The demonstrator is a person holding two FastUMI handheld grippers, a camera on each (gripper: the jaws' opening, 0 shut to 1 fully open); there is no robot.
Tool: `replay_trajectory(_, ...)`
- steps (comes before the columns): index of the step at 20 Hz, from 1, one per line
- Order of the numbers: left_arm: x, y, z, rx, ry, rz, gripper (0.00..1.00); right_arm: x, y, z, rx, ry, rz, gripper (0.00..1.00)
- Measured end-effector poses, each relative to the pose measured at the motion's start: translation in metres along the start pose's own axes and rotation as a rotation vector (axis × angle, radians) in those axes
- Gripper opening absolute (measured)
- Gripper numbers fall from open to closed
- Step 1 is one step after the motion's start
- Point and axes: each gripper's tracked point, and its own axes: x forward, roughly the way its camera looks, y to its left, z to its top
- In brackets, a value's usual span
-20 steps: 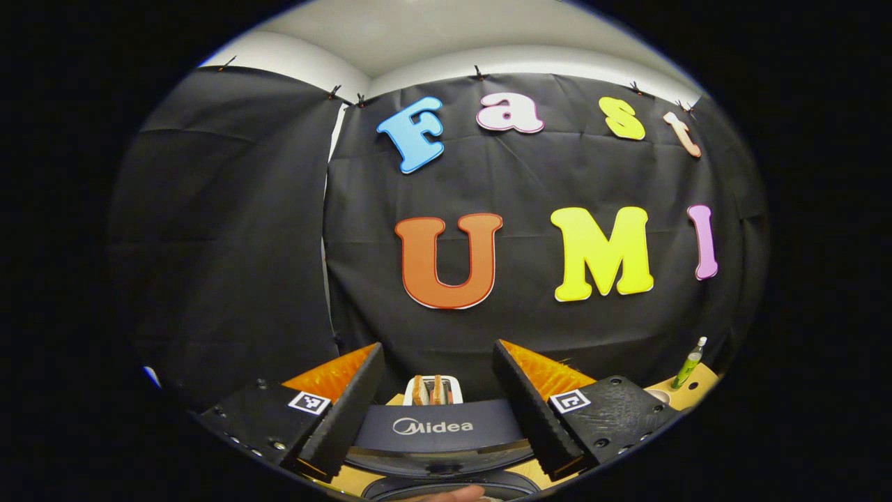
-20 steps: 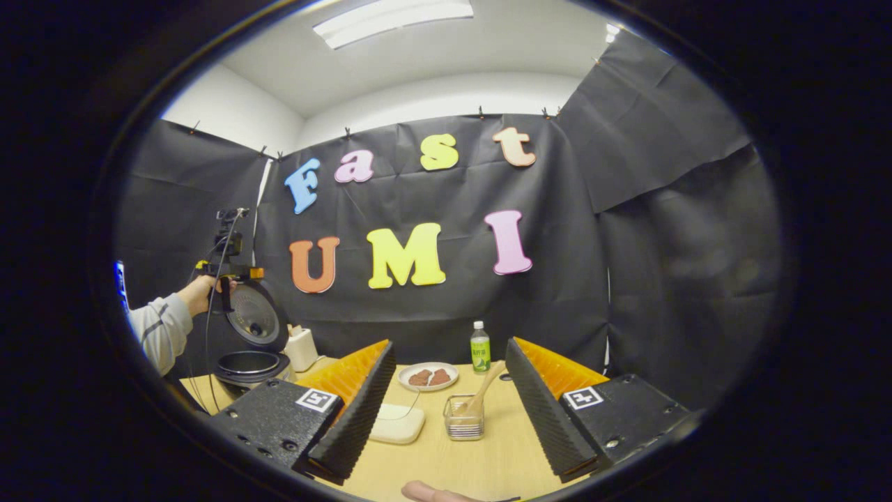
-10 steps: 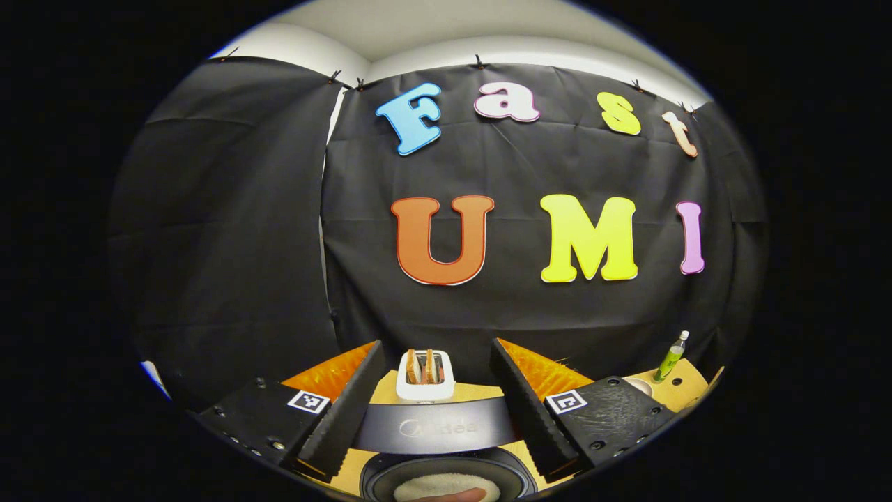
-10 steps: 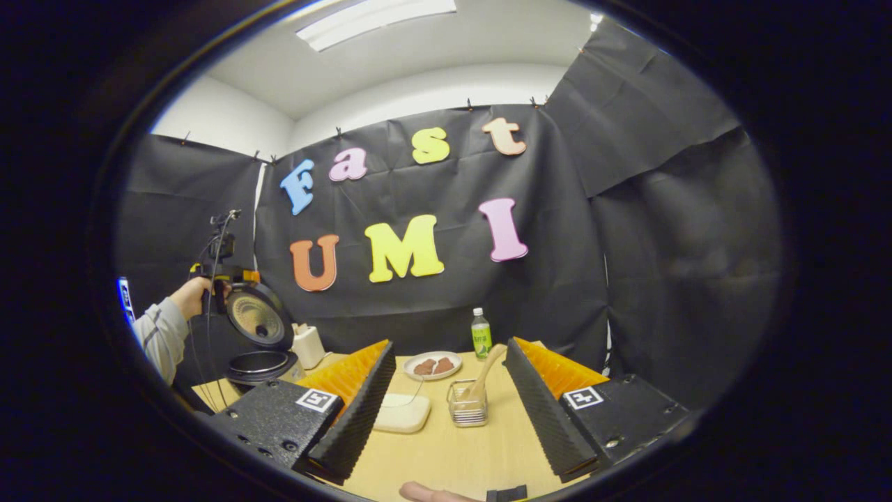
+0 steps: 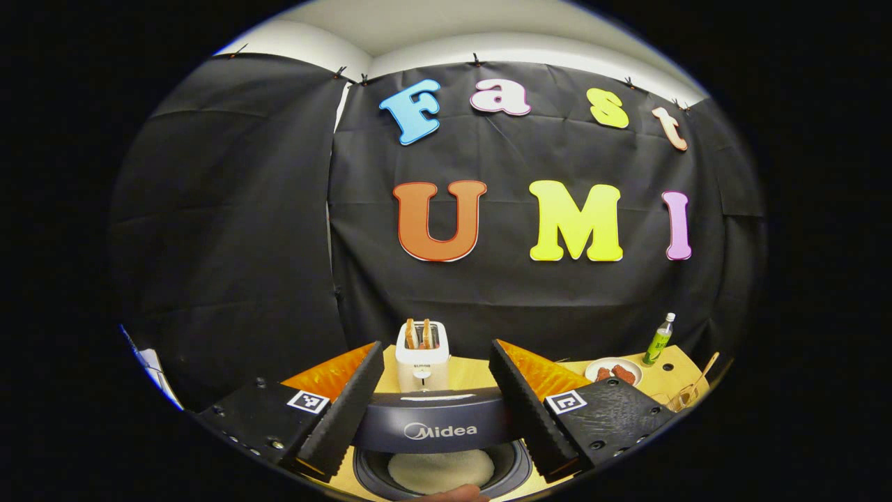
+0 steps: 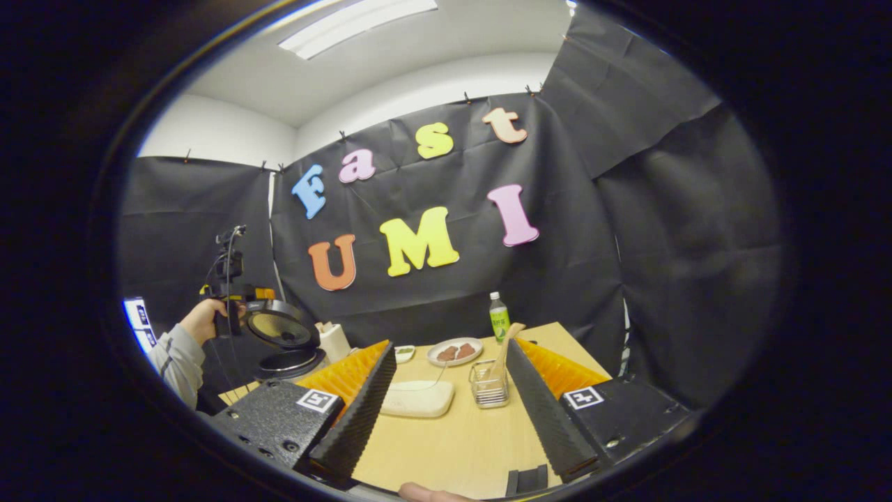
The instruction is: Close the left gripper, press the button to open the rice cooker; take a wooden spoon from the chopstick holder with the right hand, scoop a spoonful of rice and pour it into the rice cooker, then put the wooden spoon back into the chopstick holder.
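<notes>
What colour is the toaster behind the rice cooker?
The toaster is white or cream, with browned slices in its slots; the left gripper view shows it best.

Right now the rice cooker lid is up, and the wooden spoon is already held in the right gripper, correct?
Not quite. The rice cooker lid is up, but the wooden spoon stands in the chopstick holder; the right gripper is open and empty, as the right gripper view shows.

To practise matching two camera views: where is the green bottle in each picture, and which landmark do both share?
Left gripper view: the bottle stands far right, by the wall.
Right gripper view: the bottle stands near centre, behind the plate.
Shared landmark: the toaster, also left of centre in the right gripper view.
</notes>
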Motion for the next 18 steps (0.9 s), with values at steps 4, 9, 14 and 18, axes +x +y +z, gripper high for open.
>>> replay_trajectory(4, -0.019, -0.004, -0.034, -0.022, 0.074, -0.012, 0.98, -0.017, 0.016, -0.002, 0.000, 0.001, 0.026, 1.00)
replay_trajectory(9, -0.034, -0.010, -0.063, -0.015, 0.119, -0.010, 0.96, -0.031, 0.024, 0.004, -0.050, -0.015, 0.009, 1.00)
replay_trajectory(14, -0.042, -0.014, -0.108, -0.007, 0.202, -0.025, 0.96, -0.032, 0.027, 0.008, -0.057, -0.032, -0.002, 0.98)
replay_trajectory(18, -0.046, -0.014, -0.143, -0.009, 0.256, -0.030, 0.96, -0.027, 0.038, 0.001, -0.048, -0.017, 0.021, 1.00)
